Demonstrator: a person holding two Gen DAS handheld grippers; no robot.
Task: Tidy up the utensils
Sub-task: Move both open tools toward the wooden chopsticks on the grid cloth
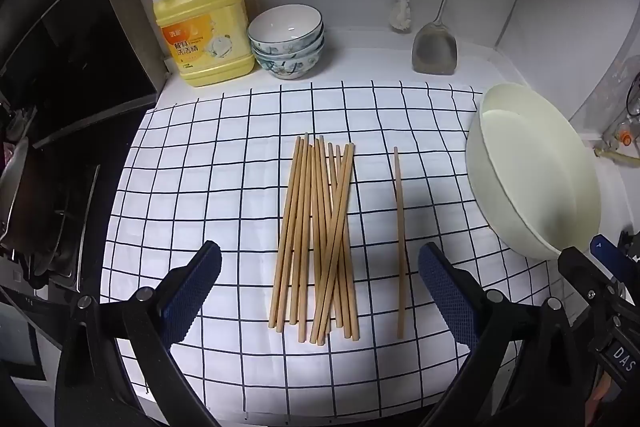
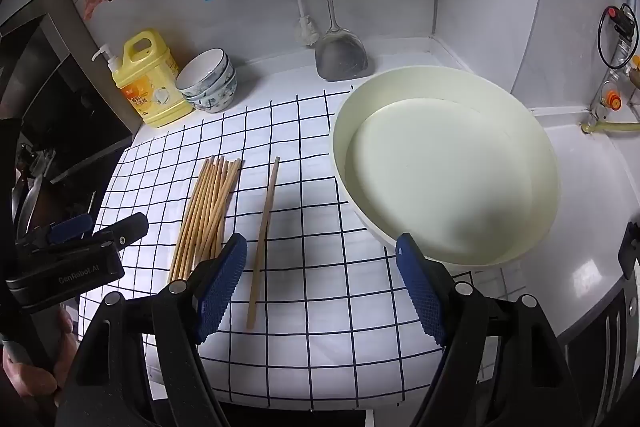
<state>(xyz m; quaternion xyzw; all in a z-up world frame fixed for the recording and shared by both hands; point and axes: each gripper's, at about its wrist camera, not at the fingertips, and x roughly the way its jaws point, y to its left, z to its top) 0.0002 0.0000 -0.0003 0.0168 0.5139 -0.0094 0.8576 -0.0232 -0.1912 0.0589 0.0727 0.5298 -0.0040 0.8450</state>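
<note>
Left tongs [image 1: 320, 291] hang released, blue pads spread wide and tilted down over the checked cloth [image 1: 192, 163], nothing gripped. Right between those pads lies the bundle of chopsticks [image 1: 316, 239]: pale wood, slim and round, piled loosely lengthwise, a few crossing over the others. Just beside the bundle, apart from it, one single chopstick [image 1: 399, 239] lies alone on the cloth. Right tongs [image 2: 320, 283] are released too, jaws wide, hovering above the cloth with the single chopstick at the left pad. Off to that side sits a big cream bowl [image 2: 516, 131], tilted, partly on the cloth. Further back on the worktop [image 1: 360, 67]: a yellow soap bottle [image 1: 204, 27], stacked bowls [image 1: 286, 43], a metal spatula [image 1: 435, 51] leaning on the wall.
</note>
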